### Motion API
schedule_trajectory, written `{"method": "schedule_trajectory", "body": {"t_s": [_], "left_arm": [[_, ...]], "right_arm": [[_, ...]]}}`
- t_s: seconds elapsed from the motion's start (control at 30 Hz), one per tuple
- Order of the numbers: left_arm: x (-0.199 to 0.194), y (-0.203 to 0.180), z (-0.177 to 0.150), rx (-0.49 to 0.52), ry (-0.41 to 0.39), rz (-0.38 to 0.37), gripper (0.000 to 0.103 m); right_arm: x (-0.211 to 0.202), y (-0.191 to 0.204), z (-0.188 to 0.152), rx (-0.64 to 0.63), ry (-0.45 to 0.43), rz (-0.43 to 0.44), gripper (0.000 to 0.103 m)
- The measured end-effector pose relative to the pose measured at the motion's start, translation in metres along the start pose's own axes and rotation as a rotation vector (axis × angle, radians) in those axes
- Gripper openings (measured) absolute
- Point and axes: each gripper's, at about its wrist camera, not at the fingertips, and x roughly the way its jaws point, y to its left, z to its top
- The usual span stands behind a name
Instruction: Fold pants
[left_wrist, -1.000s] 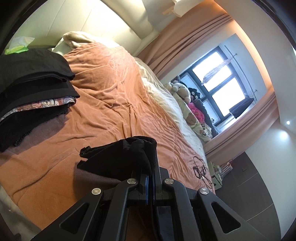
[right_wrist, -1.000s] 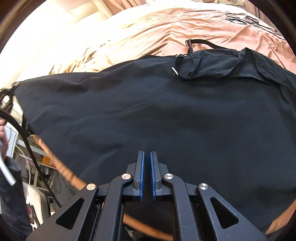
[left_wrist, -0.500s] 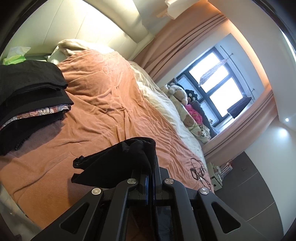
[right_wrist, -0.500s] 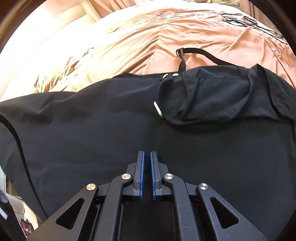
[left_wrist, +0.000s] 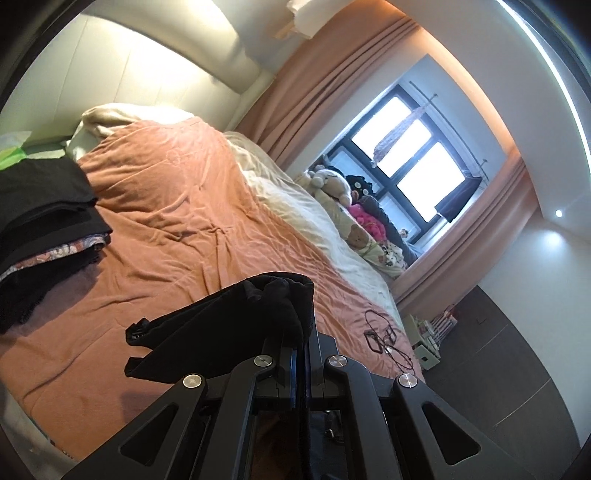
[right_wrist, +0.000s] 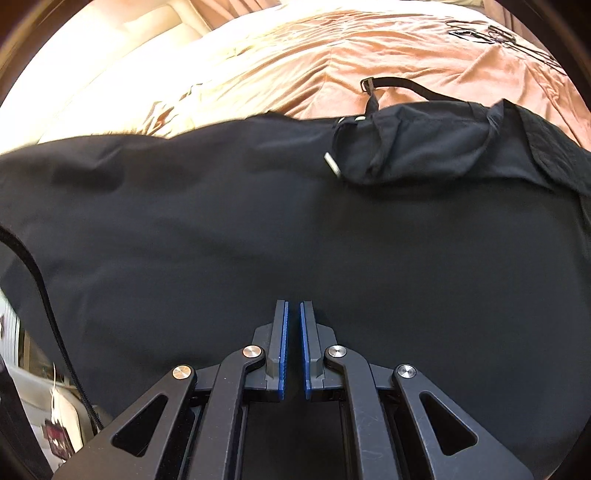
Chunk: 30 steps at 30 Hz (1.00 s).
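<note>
Left hand-held gripper (left_wrist: 300, 332) risen, clamping pants (left_wrist: 236, 325)

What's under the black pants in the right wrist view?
The black pants lie on the orange bedspread, which shows beyond their far edge along with a loose black strap. Whatever sits directly beneath the spread fabric is covered and cannot be seen.

The left wrist view is taken low over the bed (left_wrist: 177, 206), aimed along it toward the window (left_wrist: 410, 155); the right wrist view is tilted steeply down, close above the black pants (right_wrist: 258, 240); bedspread and pants are shared by both.
</note>
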Motion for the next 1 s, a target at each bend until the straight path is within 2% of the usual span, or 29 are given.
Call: {"method": "schedule_trajectory", "body": {"t_s": [0.3,0.47,0.63,0.67,0.73,0.77,0.8,1.0], "left_arm": [[-0.011,-0.047,0.002,0.063,-0.009,-0.052,0.002],[-0.01,-0.088,0.001,0.122,-0.003,-0.103,0.002],[-0.002,-0.136,-0.004,0.185,0.017,-0.166,0.002],[0.0,-0.146,-0.005,0.202,0.023,-0.176,0.002],[0.005,-0.168,-0.007,0.225,0.038,-0.197,0.002],[0.006,-0.178,-0.009,0.238,0.043,-0.204,0.002],[0.007,-0.186,-0.01,0.252,0.043,-0.208,0.002],[0.018,-0.238,-0.026,0.322,0.066,-0.243,0.002]], "right_arm": [[-0.043,0.005,-0.042,-0.028,0.005,0.046,0.004],[-0.094,-0.012,-0.055,-0.002,-0.077,0.077,0.004],[-0.149,-0.037,-0.074,0.038,-0.177,0.07,0.004],[-0.16,-0.045,-0.078,0.051,-0.198,0.065,0.007],[-0.178,-0.057,-0.089,0.075,-0.224,0.021,0.034],[-0.185,-0.061,-0.093,0.085,-0.24,0.007,0.057],[-0.197,-0.07,-0.1,0.098,-0.273,-0.005,0.069],[-0.241,-0.1,-0.128,0.109,-0.347,-0.053,0.084]]}}
